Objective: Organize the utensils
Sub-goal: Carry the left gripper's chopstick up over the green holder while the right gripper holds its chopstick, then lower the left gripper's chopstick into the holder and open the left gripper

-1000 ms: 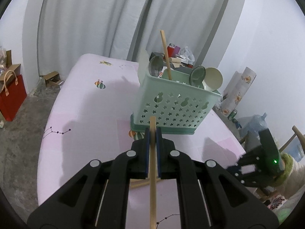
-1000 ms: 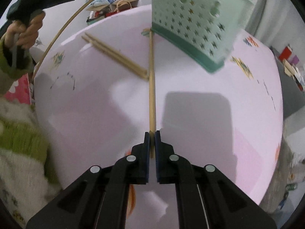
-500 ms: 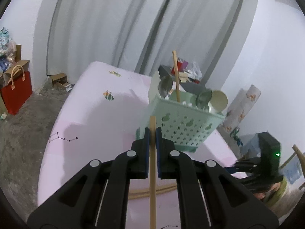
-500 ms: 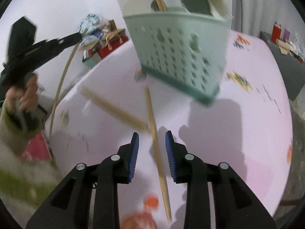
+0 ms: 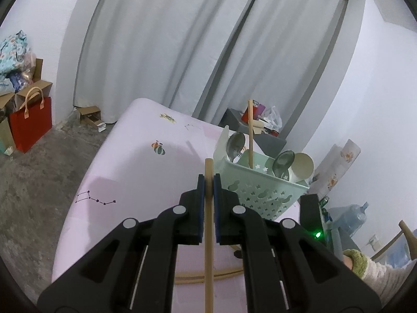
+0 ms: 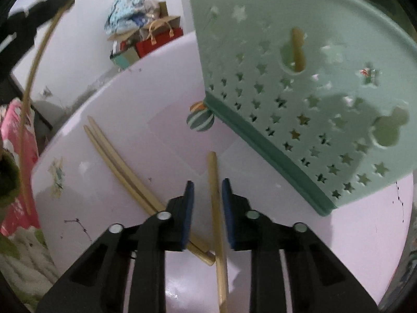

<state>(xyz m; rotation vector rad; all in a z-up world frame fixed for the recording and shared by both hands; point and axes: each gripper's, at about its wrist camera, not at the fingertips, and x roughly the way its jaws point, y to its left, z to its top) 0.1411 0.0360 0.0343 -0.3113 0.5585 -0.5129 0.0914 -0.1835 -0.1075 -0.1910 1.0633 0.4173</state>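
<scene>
My left gripper (image 5: pixel 208 180) is shut on a wooden chopstick (image 5: pixel 209 234), held in the air left of the mint green utensil basket (image 5: pixel 263 190). The basket holds spoons and one upright chopstick (image 5: pixel 250 133). My right gripper (image 6: pixel 207 190) is open, its jaws either side of a loose chopstick (image 6: pixel 216 208) that lies on the pink table (image 6: pixel 146 120) close in front of the basket (image 6: pixel 312 99). Two more chopsticks (image 6: pixel 117 161) lie side by side to its left. The left gripper with its chopstick shows at the upper left of the right wrist view (image 6: pixel 39 13).
A red paper bag (image 5: pixel 30 120) and cardboard boxes stand on the floor at the left. A grey stand with clutter (image 5: pixel 260 127) is behind the table. Water jugs (image 5: pixel 349 216) sit at the right. Grey curtains hang behind.
My right gripper has opened and let go of its chopstick, which now lies on the table, and moved closer to the basket. My left gripper has risen with its chopstick.
</scene>
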